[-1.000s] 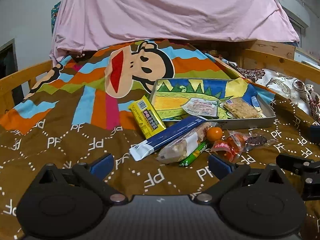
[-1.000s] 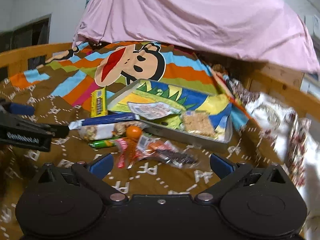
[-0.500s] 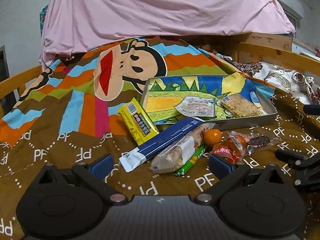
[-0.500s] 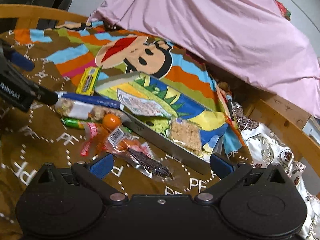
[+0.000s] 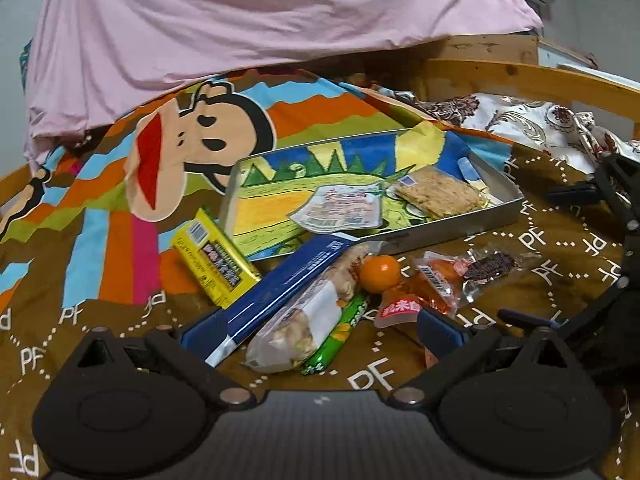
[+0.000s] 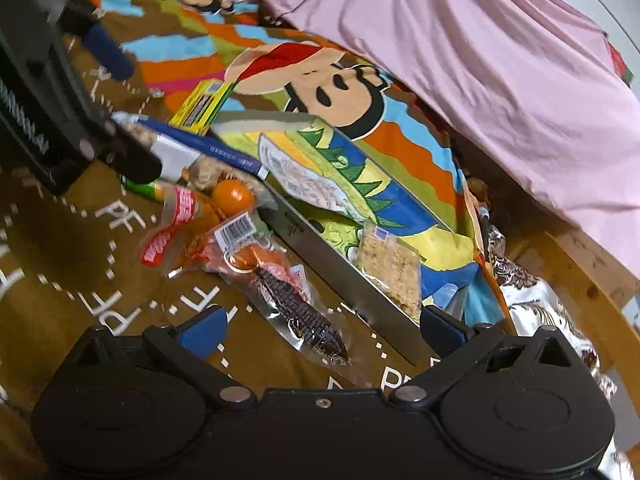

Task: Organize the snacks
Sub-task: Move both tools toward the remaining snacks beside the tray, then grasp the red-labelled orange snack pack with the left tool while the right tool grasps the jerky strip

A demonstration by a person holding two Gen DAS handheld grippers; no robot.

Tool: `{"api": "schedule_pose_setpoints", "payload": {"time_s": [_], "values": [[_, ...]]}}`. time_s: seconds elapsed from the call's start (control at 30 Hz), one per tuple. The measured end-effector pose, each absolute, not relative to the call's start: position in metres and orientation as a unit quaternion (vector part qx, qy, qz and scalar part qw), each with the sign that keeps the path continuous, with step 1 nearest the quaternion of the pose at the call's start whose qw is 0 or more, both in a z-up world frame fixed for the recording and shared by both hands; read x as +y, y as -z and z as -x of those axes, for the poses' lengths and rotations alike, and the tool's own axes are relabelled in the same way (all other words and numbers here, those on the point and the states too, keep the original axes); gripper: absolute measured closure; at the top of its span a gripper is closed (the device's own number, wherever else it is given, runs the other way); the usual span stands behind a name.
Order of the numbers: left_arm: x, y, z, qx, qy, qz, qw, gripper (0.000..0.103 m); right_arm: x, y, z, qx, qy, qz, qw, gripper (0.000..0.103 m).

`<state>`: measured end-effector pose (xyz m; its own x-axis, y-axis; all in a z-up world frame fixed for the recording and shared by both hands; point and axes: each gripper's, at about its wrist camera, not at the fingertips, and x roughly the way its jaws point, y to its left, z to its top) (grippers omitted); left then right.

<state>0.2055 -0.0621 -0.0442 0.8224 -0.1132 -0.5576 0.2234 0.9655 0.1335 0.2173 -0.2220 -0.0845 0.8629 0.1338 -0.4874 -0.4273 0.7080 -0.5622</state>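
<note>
Both grippers wide, nothing held: left gripper (image 5: 318, 330) low over the blue pack (image 5: 280, 288) just in front of the tray (image 5: 460, 224), right gripper (image 6: 322, 330) over the dark snack bag (image 6: 296, 300) beside it. Loose snacks heaped against the tray front, likely for short transfers; two packets already inside

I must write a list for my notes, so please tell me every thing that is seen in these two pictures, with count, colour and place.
metal tray: 1, grey with colourful lining, on the blanket centre
packets in tray: 2, white one and beige cracker one
yellow packet: 1, left of tray
blue packet: 1, long, in front of tray
clear nut bar: 1, beside the blue packet
green stick: 1, beside the nut bar
small orange: 1, near tray's front wall
orange-red pouches: several, in front of tray
blanket: 1, brown with monkey print
pink sheet: 1, behind
left tongs: open, over the bars
right tongs: open, over the dark pouch
</note>
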Motion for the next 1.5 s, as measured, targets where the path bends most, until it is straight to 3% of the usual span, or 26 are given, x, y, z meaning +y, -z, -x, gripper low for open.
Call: {"api": "schedule_pose_setpoints", "payload": {"time_s": [0.23, 0.3, 0.43, 0.6, 0.8, 0.9, 1.07, 1.23, 1.43, 1.5], "values": [[-0.073, 0.048, -0.215, 0.294, 0.136, -0.099, 0.941, 0.000, -0.227, 0.092, -0.234, 0.227, -0.161, 0.326, 0.903, 0.009], [-0.076, 0.049, -0.219, 0.298, 0.149, -0.091, 0.939, 0.000, -0.229, 0.092, -0.238, 0.230, -0.162, 0.319, 0.905, 0.021], [-0.080, 0.050, -0.226, 0.305, 0.183, -0.064, 0.932, 0.001, -0.231, 0.097, -0.243, 0.241, -0.162, 0.318, 0.903, 0.032], [-0.088, 0.056, -0.233, 0.316, 0.185, -0.051, 0.929, 0.005, -0.227, 0.100, -0.242, 0.244, -0.170, 0.331, 0.896, 0.069], [-0.085, 0.060, -0.243, 0.336, 0.169, -0.009, 0.927, 0.023, -0.224, 0.096, -0.241, 0.242, -0.154, 0.357, 0.889, 0.086], [-0.084, 0.060, -0.244, 0.338, 0.163, 0.005, 0.927, 0.029, -0.231, 0.086, -0.244, 0.246, -0.139, 0.333, 0.899, 0.090], [-0.089, 0.063, -0.250, 0.360, 0.151, -0.001, 0.921, 0.063, -0.253, 0.066, -0.252, 0.277, -0.127, 0.234, 0.923, 0.090], [-0.091, 0.065, -0.246, 0.368, 0.133, 0.000, 0.920, 0.078, -0.267, 0.050, -0.245, 0.298, -0.129, 0.161, 0.932, 0.090], [-0.097, 0.062, -0.235, 0.372, 0.134, -0.009, 0.918, 0.079, -0.278, 0.041, -0.236, 0.330, -0.142, 0.100, 0.928, 0.090], [-0.098, 0.061, -0.236, 0.371, 0.130, -0.014, 0.919, 0.071, -0.283, 0.041, -0.238, 0.341, -0.144, 0.080, 0.926, 0.090]]}}
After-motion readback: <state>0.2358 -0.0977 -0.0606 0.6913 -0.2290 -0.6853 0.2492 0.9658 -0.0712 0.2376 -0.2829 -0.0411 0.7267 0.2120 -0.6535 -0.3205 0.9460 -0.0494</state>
